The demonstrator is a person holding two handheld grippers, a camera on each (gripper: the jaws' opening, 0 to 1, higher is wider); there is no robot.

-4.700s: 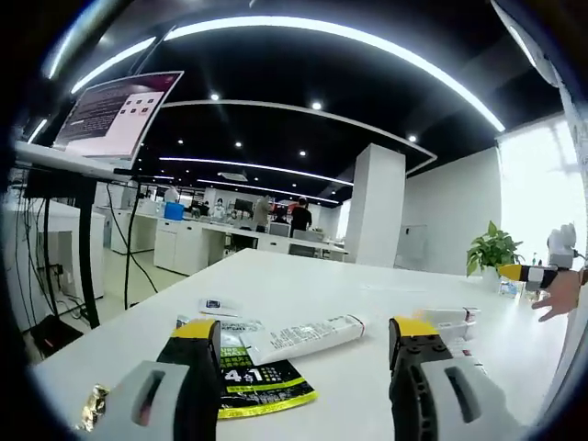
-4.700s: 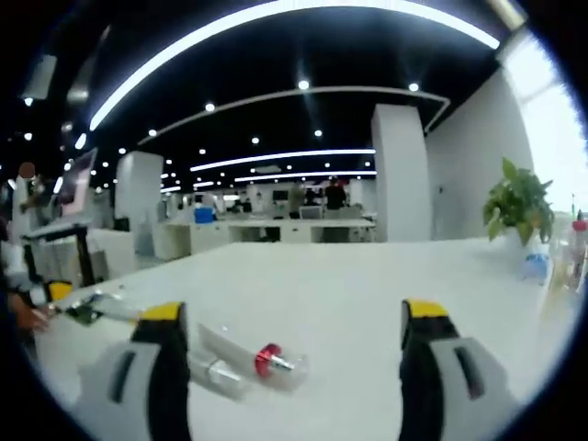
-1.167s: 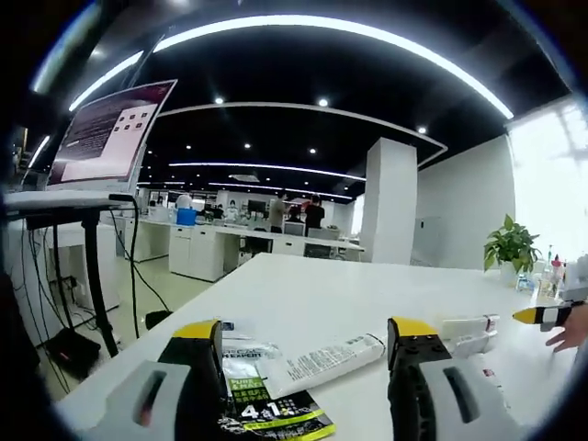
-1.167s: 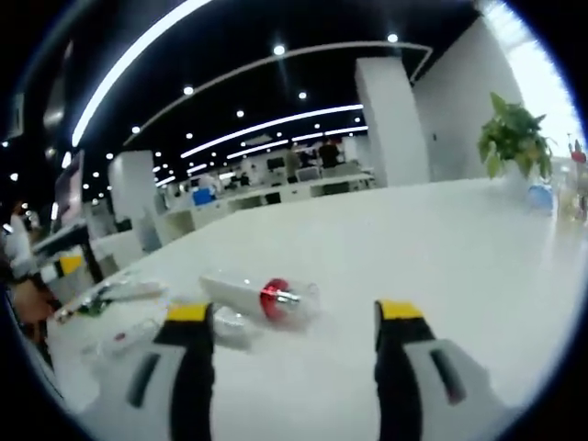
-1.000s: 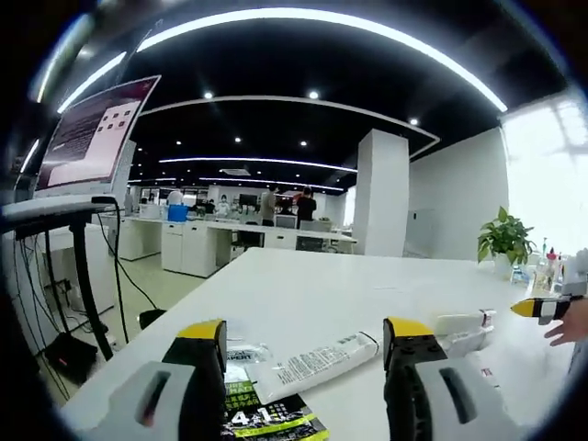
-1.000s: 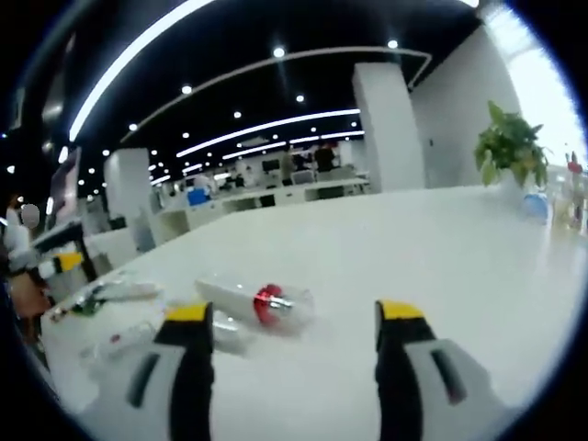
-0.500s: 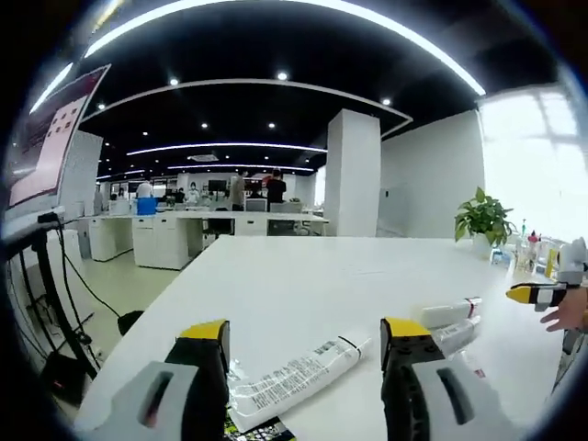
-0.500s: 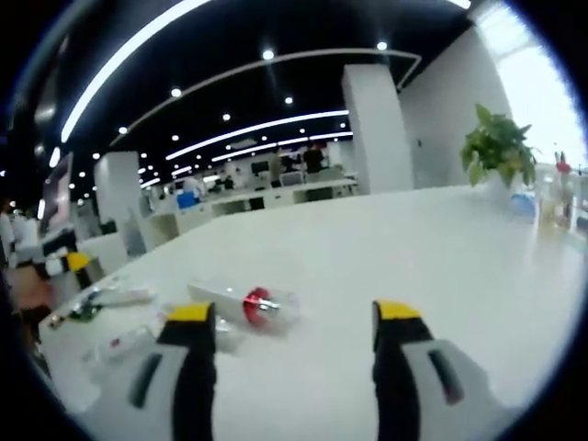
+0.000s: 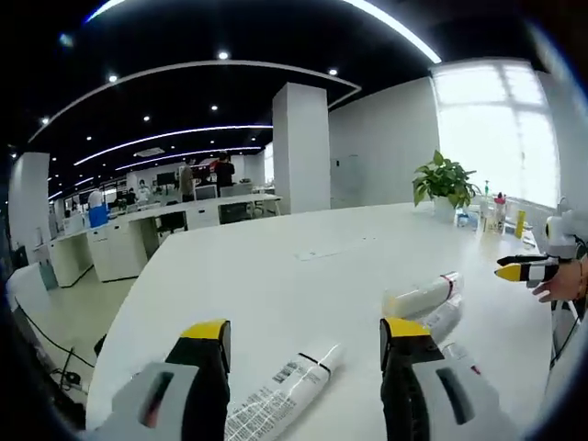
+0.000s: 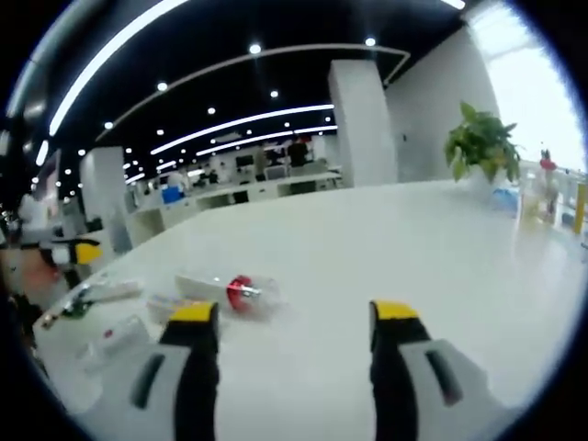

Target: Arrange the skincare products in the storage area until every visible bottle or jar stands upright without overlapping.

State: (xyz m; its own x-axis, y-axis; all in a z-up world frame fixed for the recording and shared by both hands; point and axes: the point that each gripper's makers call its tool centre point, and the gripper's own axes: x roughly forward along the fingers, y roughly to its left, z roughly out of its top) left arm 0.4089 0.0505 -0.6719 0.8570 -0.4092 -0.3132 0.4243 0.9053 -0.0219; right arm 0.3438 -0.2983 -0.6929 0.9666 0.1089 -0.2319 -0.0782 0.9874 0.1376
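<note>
In the left gripper view my left gripper (image 9: 305, 329) is open, low over the white table (image 9: 276, 276). A white printed tube (image 9: 280, 393) lies flat between its jaws, untouched. Two more white tubes (image 9: 424, 296) lie side by side ahead of the right jaw. My right gripper (image 9: 522, 271), held by a hand, shows at the far right. In the right gripper view my right gripper (image 10: 294, 312) is open and holds nothing. A clear bottle with a red collar (image 10: 231, 288) lies on its side just beyond the left jaw. Further left lie white tubes (image 10: 112, 292) and a green sachet (image 10: 77, 309).
A potted plant (image 9: 444, 180) and small bottles (image 9: 492, 211) stand at the table's far right edge; the plant (image 10: 481, 143) also appears in the right gripper view. The left gripper (image 10: 81, 250) and a hand show at the left. Desks and people fill the office behind.
The left gripper view has swung to the right: the monitor and the green sachet have left the picture and the two tubes sit nearer the middle. The right gripper view has shifted slightly. Both grippers stay open.
</note>
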